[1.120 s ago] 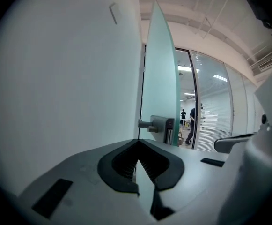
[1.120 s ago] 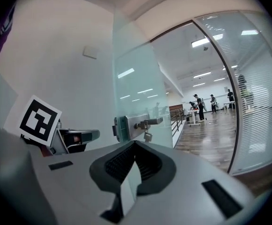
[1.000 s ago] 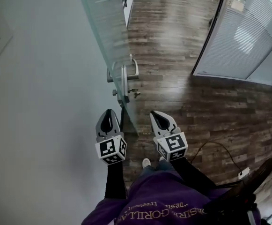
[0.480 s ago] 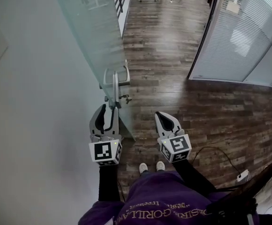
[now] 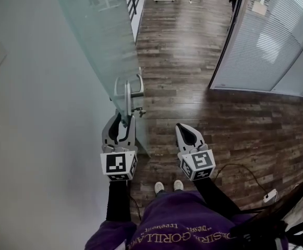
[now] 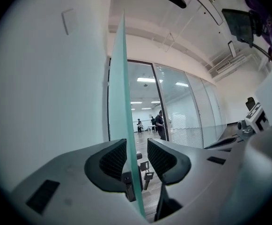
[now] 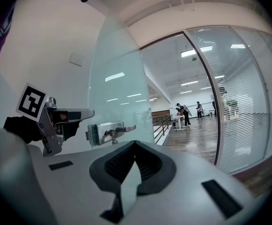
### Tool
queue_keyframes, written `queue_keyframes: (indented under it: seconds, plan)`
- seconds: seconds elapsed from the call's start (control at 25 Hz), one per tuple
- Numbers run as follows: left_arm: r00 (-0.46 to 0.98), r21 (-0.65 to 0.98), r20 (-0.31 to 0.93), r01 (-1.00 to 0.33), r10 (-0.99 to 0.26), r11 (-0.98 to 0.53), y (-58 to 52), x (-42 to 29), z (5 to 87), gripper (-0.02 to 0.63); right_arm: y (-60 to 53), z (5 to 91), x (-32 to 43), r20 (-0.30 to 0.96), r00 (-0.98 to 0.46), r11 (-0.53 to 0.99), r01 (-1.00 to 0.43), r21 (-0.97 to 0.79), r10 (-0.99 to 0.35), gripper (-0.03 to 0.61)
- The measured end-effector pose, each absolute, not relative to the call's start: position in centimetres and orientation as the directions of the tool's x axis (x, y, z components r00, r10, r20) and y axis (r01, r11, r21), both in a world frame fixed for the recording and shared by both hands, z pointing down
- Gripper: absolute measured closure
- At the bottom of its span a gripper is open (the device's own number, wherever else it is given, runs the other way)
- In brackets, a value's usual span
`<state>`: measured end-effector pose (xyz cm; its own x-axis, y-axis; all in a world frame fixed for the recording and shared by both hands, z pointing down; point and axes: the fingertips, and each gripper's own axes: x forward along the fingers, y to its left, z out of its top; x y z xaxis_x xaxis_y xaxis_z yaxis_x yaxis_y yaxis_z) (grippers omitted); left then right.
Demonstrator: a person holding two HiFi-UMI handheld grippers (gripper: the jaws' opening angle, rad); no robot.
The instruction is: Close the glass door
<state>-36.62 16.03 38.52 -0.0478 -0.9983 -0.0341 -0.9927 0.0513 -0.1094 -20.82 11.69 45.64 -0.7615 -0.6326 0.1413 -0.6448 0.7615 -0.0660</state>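
Left gripper [image 5: 123, 120], jaws just opened, astride door [image 5: 104, 46]

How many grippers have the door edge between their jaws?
1: the left gripper, jaws just opened, astride the glass door. The right gripper, shut, is beside it.

Dark wood-plank floor [image 5: 193, 66] runs between a white wall [image 5: 31, 119] and a blind-lined glass partition [image 5: 276, 40]; a cable [image 5: 243, 165] trails to a white plug [image 5: 270, 194].

I count two claws, the left claw [image 5: 122, 120] and the right claw [image 5: 182, 128], each bearing one marker cube [image 5: 118, 164]. Just ahead of them is one glass door [image 5: 104, 46] with one handle set [image 5: 139, 85] and one bunch of keys [image 5: 139, 110]. Behind the claws are two white shoes [image 5: 178, 184].
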Motion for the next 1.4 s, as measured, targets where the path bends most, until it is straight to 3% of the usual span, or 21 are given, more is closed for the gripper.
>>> queue_keyframes:
  seconds: [0.48,1.4]
  plan:
    - [-0.066,-0.026,-0.031,-0.997,-0.997,0.067,15.1,-35.5,38.5,0.497,11.6,45.7,-20.7,0.128,-0.745,0.743,-0.665,-0.075,-0.655,0.588]
    - [0.167,-0.060,-0.016,-0.984,-0.986,-0.166,9.7,-25.3,38.4,0.497,9.8,45.5,-15.5,0.121,-0.668,0.664,-0.744,-0.076,-0.734,0.588]
